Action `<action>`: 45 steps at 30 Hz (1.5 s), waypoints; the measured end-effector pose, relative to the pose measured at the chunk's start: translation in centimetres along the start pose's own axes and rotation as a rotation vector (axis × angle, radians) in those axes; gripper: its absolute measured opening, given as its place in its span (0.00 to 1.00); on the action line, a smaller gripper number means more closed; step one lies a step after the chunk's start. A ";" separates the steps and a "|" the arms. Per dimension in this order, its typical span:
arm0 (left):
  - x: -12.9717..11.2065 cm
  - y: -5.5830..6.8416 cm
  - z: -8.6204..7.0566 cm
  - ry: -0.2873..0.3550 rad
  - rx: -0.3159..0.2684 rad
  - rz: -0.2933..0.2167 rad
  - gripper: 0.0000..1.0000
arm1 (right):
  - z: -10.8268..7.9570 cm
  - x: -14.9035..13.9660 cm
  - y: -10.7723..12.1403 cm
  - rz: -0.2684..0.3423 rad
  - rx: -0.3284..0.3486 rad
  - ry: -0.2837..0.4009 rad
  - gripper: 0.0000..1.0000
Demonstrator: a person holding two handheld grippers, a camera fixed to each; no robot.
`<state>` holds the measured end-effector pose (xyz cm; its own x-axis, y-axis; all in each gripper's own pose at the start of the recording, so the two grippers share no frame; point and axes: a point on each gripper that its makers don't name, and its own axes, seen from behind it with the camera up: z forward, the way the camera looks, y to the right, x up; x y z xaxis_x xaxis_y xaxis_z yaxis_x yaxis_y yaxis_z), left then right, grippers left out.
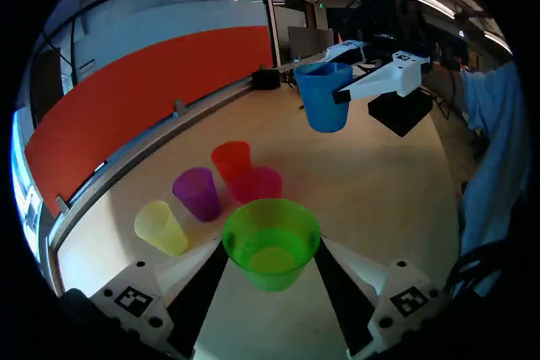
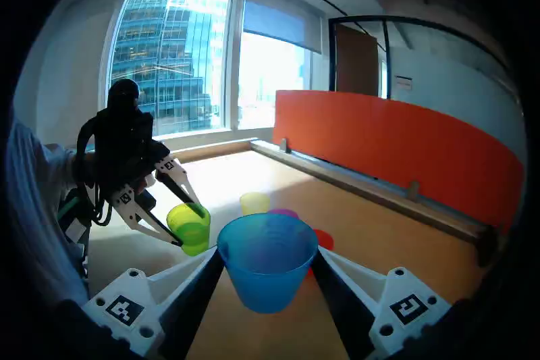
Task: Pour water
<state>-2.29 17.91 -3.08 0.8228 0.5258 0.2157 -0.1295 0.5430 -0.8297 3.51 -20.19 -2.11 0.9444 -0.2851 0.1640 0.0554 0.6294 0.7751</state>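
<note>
The left gripper [image 1: 271, 246] pinches a translucent green plastic cup [image 1: 271, 262] that seems to hold a little water. The right gripper [image 2: 267, 260] clamps an upright translucent blue plastic cup [image 2: 267, 282] in the air; I cannot tell its contents. Yellow [image 1: 160, 227], purple [image 1: 197, 192], pink [image 1: 258, 184] and orange [image 1: 231, 159] cups cluster on the wooden table [image 1: 385, 184].

Green cup [image 1: 271, 252] upright, translucent; blue cup [image 1: 324, 96] upright, held aloft

green cup [image 1: 271, 262] and blue cup [image 2: 267, 272]: translucent glossy plastic; table [image 1: 378, 177]: smooth pale wood
</note>
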 end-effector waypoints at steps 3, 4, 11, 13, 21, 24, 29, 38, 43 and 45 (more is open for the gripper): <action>-0.8 0.2 0.6 -0.027 -0.013 0.001 0.86 | 0.4 -1.1 -0.2 -0.001 0.009 -0.024 0.91; -1.0 0.2 0.8 -0.036 -0.019 0.000 0.86 | 0.6 -1.5 -0.2 -0.001 0.011 -0.032 0.91; -2.3 0.4 2.1 -0.077 -0.045 -0.008 0.86 | 1.6 -3.5 -0.7 -0.003 0.034 -0.071 0.91; -2.6 0.2 2.4 -0.082 -0.048 -0.012 0.86 | 1.8 -4.0 -0.7 0.000 0.038 -0.078 0.91; -3.4 -0.2 3.6 -0.091 -0.055 -0.034 0.85 | 2.5 -5.4 -0.7 0.007 0.044 -0.096 0.91; -3.8 -0.3 3.9 -0.096 -0.059 -0.039 0.86 | 2.6 -5.7 -0.7 0.009 0.046 -0.103 0.91; -4.1 -0.3 4.3 -0.092 -0.064 -0.051 0.86 | 2.8 -6.0 -0.6 0.011 0.044 -0.108 0.91; -4.8 -0.6 4.1 -0.090 -0.065 -0.078 0.87 | 3.3 -7.0 -0.9 0.011 0.050 -0.125 0.91; -5.1 -0.7 3.7 -0.095 -0.063 -0.089 0.90 | 3.6 -7.1 -1.2 0.011 0.052 -0.129 0.91; -5.3 -0.7 3.6 -0.103 -0.062 -0.091 0.91 | 3.7 -7.2 -1.3 0.010 0.053 -0.130 0.91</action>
<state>-8.58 17.07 -1.82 0.7682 0.5423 0.3402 -0.0200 0.5515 -0.8339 -4.55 -21.62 -2.02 0.8945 -0.3728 0.2468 0.0262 0.5947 0.8035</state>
